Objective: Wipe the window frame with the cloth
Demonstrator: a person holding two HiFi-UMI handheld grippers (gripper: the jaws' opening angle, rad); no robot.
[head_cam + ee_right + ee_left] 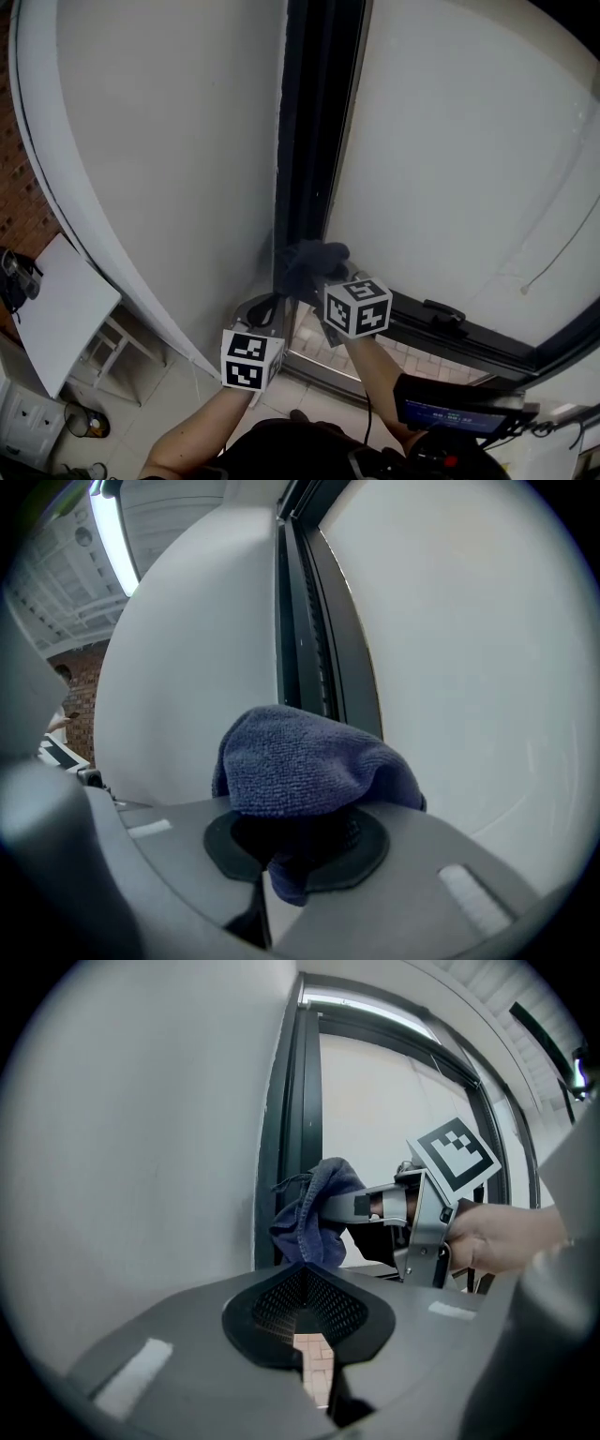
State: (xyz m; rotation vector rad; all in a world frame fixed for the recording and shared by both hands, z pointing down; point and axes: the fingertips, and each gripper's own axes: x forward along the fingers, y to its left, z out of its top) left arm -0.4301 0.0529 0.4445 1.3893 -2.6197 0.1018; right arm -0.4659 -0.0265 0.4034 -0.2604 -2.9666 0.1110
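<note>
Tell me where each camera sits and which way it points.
Head view: on the person's head, looking steeply down the window frame; both forearms show, with the left hand-held gripper and right hand-held gripper.
Left gripper view: rides the left hand-held gripper, looking past its shut, empty jaws at the right one and the hand holding it.
Right gripper view: rides the right hand-held gripper, looking up the frame over the cloth its jaws clamp.
Shared: all three show the cloth at the frame.

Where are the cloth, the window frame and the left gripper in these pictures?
cloth (309, 761): right gripper view, on its blue top fold above the jaws.
window frame (309, 141): head view, on the dark upright bar.
left gripper (305, 1271): left gripper view, where its jaw tips meet.
</note>
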